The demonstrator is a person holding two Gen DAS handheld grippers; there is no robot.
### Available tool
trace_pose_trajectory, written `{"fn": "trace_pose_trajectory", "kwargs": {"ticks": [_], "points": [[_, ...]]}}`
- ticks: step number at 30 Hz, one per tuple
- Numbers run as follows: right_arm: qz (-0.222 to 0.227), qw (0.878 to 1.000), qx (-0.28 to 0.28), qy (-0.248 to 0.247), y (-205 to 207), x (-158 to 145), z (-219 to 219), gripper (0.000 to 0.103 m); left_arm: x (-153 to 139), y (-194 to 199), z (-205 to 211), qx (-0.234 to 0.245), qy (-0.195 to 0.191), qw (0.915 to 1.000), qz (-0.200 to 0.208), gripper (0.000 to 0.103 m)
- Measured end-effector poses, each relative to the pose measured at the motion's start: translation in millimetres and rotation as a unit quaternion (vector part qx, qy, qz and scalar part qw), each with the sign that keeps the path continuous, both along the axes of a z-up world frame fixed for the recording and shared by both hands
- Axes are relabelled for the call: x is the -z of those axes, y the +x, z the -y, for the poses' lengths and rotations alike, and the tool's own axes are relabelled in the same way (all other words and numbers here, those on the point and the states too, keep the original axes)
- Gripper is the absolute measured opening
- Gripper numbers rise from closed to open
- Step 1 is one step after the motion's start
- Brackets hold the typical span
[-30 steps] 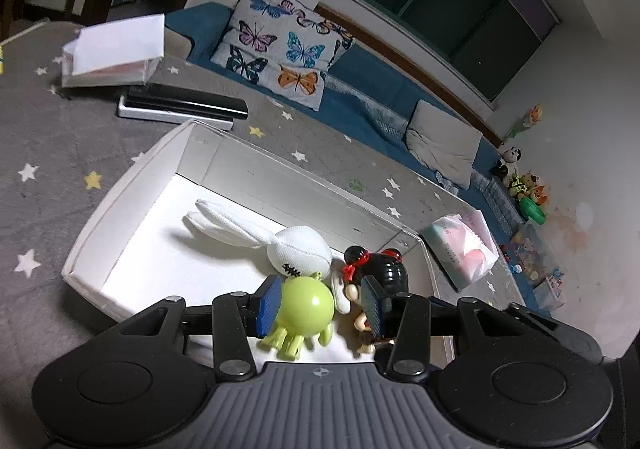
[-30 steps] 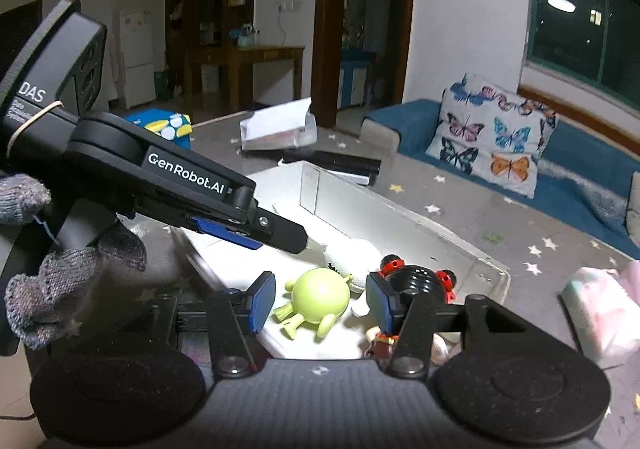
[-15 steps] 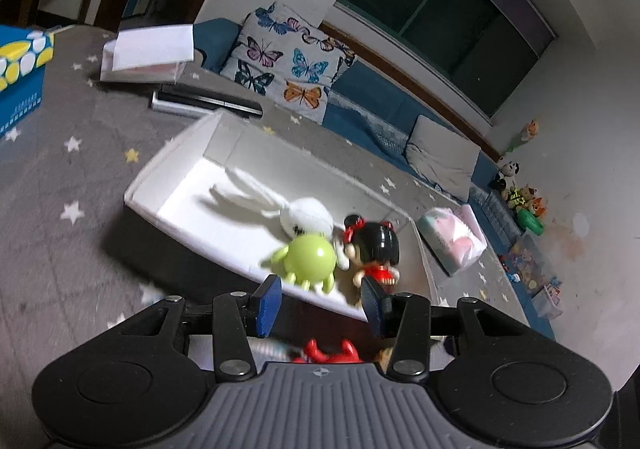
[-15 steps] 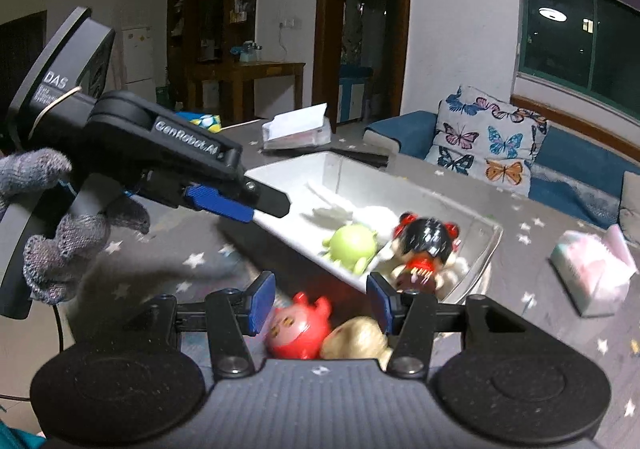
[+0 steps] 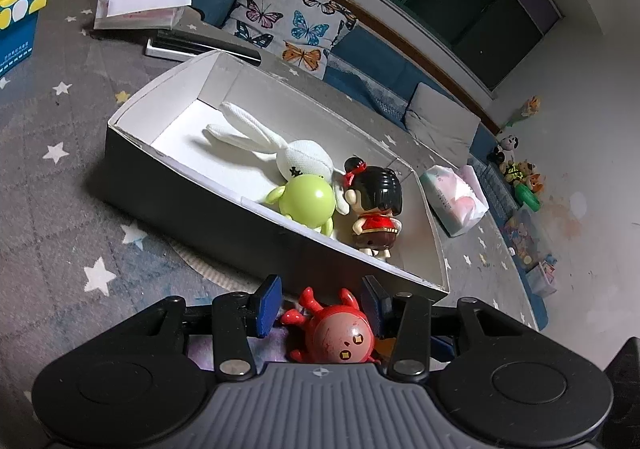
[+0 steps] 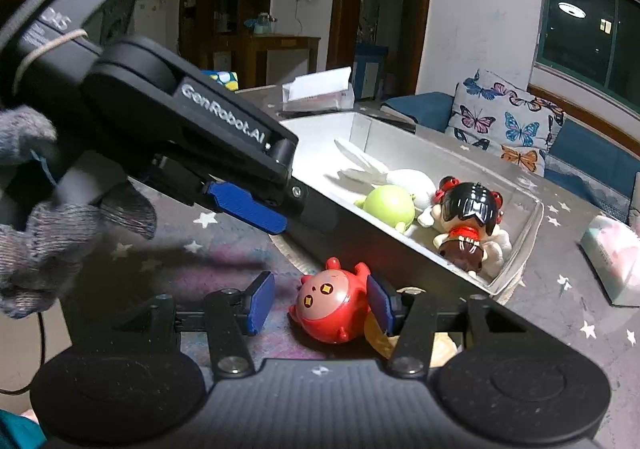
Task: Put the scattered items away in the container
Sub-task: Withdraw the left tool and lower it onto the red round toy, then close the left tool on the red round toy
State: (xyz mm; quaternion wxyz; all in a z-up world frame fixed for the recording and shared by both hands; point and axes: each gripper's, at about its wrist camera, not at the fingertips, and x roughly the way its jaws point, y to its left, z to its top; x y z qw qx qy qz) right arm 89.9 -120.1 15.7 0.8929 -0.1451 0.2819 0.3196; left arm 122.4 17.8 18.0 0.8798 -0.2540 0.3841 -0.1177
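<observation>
A white box [image 5: 168, 173] [image 6: 516, 273] on the star-patterned table holds a white rabbit plush [image 5: 280, 149] [image 6: 400, 179], a green round toy [image 5: 308, 201] [image 6: 390, 205] and a black-haired doll [image 5: 376, 205] [image 6: 466, 213]. A red round toy [image 5: 340, 333] [image 6: 334, 307] lies on the table in front of the box's near wall. My left gripper [image 5: 322, 305] is open with the red toy between its fingers. My right gripper [image 6: 320, 305] is open around the same toy. A tan toy [image 6: 378, 331] lies partly hidden behind the right finger.
A pink-and-white tissue pack [image 5: 456, 197] [image 6: 612, 253] lies right of the box. A paper-topped box [image 5: 140, 5], a dark flat case [image 5: 196, 45] and a blue carton [image 5: 16, 25] sit at the far left. A butterfly cushion [image 5: 292, 21] rests on the sofa behind.
Both grippers have pulled back from over the box and dropped low in front of its near wall. The red toy now sits between the fingers of each.
</observation>
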Motion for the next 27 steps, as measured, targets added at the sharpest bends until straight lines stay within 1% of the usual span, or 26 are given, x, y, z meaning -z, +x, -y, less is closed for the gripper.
{"fn": "trace_pose_trajectory", "kwargs": {"ticks": [4,14,22,27], "points": [[-0.005,1.000,-0.001,-0.003,0,5,-3,0.053,3,1,1,0.003,0.000,1.0000,-0.007,0.046],[-0.014,1.000,-0.027,0.002,-13,7,-6,0.054,16,0,0,0.008,-0.009,0.9995,-0.028,0.046],[-0.034,0.998,-0.048,0.015,-19,12,-11,0.054,23,0,0,0.011,-0.013,0.9990,-0.041,0.046],[-0.035,0.998,-0.038,0.018,-17,14,-11,0.054,25,1,-3,0.010,-0.024,0.9986,-0.045,0.047]]}}
